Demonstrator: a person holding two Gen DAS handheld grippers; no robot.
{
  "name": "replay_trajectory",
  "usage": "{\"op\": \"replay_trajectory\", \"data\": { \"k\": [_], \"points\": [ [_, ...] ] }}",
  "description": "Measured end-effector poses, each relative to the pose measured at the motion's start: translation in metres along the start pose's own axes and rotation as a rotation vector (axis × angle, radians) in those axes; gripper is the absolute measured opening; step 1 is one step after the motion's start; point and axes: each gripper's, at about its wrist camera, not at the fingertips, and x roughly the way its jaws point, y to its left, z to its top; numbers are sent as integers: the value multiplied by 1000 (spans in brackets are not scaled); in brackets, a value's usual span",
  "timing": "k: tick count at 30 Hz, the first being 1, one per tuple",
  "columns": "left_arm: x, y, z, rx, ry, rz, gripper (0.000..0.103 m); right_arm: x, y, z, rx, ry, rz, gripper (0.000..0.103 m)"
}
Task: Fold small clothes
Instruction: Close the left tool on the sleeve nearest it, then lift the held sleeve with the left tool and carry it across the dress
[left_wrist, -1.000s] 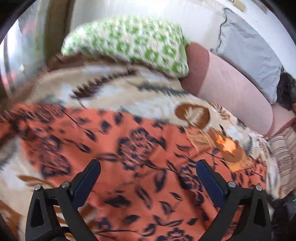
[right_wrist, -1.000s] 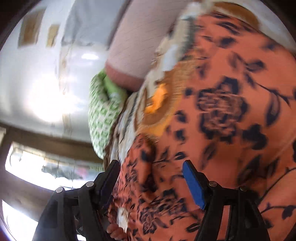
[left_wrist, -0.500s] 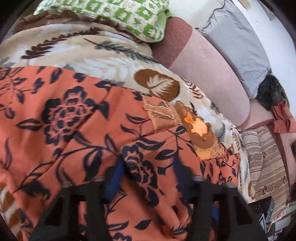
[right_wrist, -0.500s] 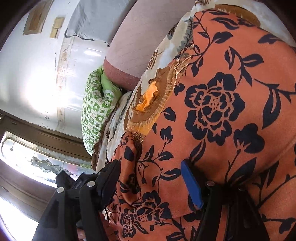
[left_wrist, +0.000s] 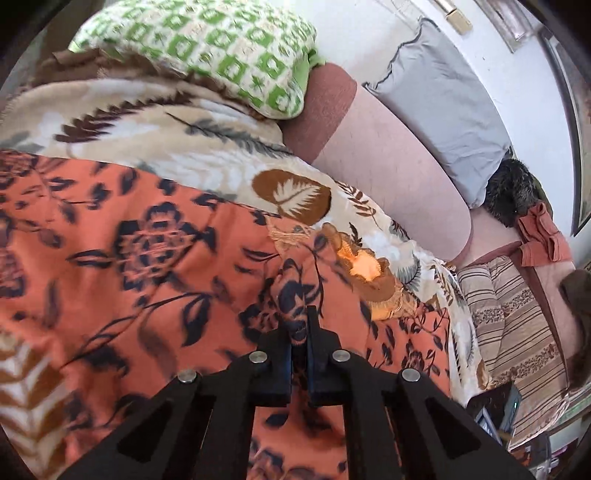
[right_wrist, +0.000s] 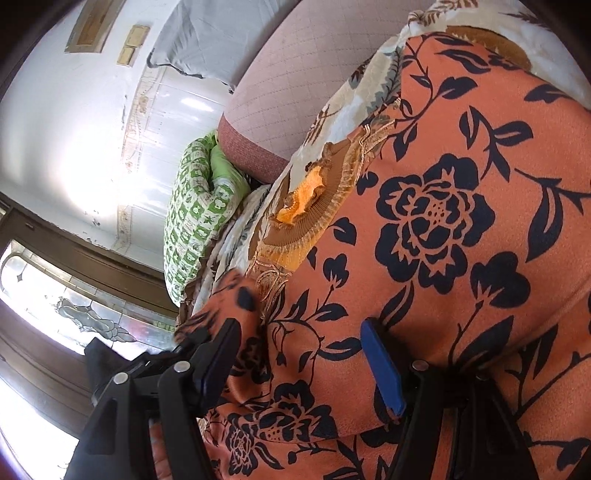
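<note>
An orange garment with dark navy flowers (left_wrist: 147, 258) lies spread over a leaf-patterned blanket (left_wrist: 166, 129). My left gripper (left_wrist: 301, 325) is shut, and a raised fold of the orange garment is pinched between its pads. A brown ruffled neckline with a bright orange patch (left_wrist: 364, 266) sits just beyond the pinch. In the right wrist view the same garment (right_wrist: 443, 221) fills the frame. My right gripper (right_wrist: 297, 328) stands with its jaws well apart, a bunched edge of the cloth lying between them without the pads pressing on it.
A green-and-white pillow (left_wrist: 221, 48) and a long pink bolster (left_wrist: 388, 166) lie behind the blanket, with a grey pillow (left_wrist: 443, 92) against the wall. Striped fabric (left_wrist: 509, 332) and a rust-coloured cloth (left_wrist: 543, 240) lie at the right. A glazed door (right_wrist: 74, 314) stands far left.
My left gripper went from wide open to shut, pinching up a fold of the orange garment. The right gripper rolled a little and kept its jaws apart.
</note>
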Motion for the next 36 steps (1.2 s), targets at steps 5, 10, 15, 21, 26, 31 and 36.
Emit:
{"op": "replay_trajectory", "data": {
  "k": [5, 10, 15, 21, 26, 31, 36],
  "points": [
    [-32, 23, -37, 3, 71, 132, 6, 0, 3, -2, -22, -13, -10, 71],
    [-56, 34, -52, -15, 86, 134, 10, 2, 5, -2, -41, -15, -20, 71],
    [-100, 50, -38, 15, -64, 247, 22, -1, 11, 2, -30, 32, -63, 71],
    [-143, 122, -14, -186, -162, 397, 38, -13, 23, 8, -55, 24, -248, 72],
    [-174, 177, -11, -301, -223, 554, 40, 5, 67, -10, -168, 84, -288, 70],
    [-193, 224, -9, -417, -252, 614, 55, 48, 140, -57, -361, 196, -109, 65],
    [-202, 255, -4, -505, -284, 579, 67, 108, 138, -113, -395, 408, -120, 65]
  ]
}}
